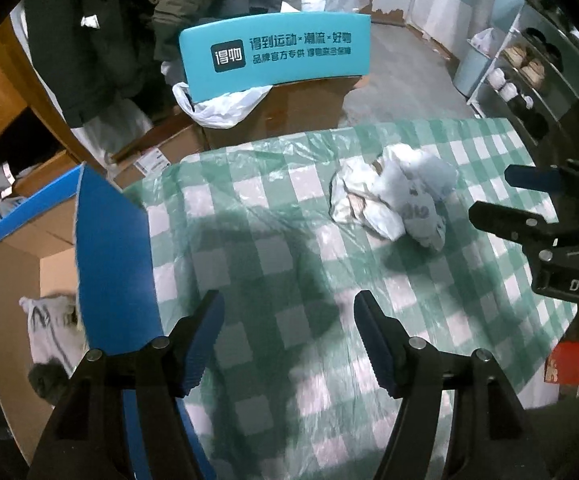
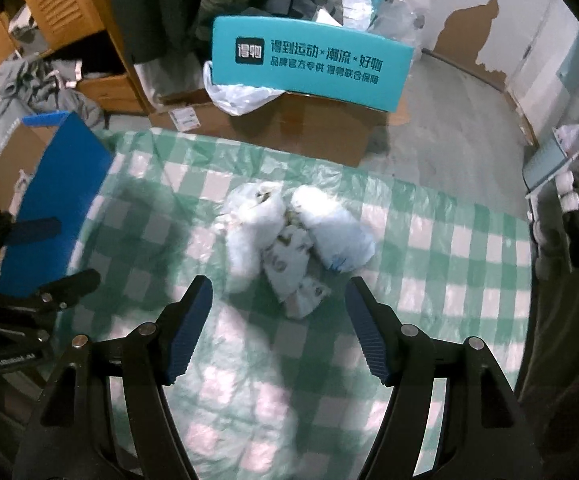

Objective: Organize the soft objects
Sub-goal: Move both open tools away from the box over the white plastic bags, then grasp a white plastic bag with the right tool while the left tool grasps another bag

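Black arms tipped with ribbed blue pads form the right hand-held gripper [image 2: 279, 324], spread wide and holding nothing, hovering just short of a crumpled white printed soft bundle [image 2: 289, 240] lying mid-way on the green-and-white checked plastic-covered table [image 2: 449, 280]. The left hand-held gripper [image 1: 289, 340] is likewise spread and empty, well apart from the bundle. Beside the table's left edge stands an open cardboard box with blue flaps [image 1: 105, 256], pale cloth inside.
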Action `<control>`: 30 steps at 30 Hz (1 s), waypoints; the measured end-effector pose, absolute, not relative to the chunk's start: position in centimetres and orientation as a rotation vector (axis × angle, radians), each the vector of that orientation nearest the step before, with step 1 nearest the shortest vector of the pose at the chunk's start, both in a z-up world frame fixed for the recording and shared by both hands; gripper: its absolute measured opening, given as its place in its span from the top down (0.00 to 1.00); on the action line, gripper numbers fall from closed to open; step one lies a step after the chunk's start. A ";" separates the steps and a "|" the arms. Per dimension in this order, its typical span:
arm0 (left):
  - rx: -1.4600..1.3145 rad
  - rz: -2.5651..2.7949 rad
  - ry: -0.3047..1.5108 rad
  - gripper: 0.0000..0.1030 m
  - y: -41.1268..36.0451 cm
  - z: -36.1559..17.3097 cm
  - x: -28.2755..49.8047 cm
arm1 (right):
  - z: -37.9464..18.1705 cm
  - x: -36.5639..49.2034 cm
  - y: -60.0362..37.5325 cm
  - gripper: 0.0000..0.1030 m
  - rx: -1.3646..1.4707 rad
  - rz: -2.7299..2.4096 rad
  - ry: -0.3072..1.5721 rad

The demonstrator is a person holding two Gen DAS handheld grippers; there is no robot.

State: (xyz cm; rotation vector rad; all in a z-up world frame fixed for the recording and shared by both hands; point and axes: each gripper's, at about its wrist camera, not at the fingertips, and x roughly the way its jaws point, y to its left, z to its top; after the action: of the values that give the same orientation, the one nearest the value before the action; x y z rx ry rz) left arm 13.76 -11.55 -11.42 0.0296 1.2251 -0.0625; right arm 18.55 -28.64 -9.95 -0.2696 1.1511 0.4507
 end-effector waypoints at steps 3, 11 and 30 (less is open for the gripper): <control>-0.021 -0.064 1.246 0.33 -11.4 -12.2 15.6 | -11.0 20.4 -28.8 0.33 -0.307 0.445 1.168; -0.092 -0.059 1.279 0.33 -12.4 -14.5 19.2 | -13.4 24.6 -28.9 0.33 -0.344 0.439 1.180; -0.247 -0.019 1.335 0.28 -12.9 -18.4 22.8 | -17.8 27.2 -29.7 0.34 -0.264 0.485 1.274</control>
State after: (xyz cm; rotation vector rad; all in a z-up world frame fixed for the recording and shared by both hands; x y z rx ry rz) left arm 22.78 -12.93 -18.45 -0.2466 1.3348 -0.0187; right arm 27.16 -29.67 -17.84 -0.2644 1.2741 0.4854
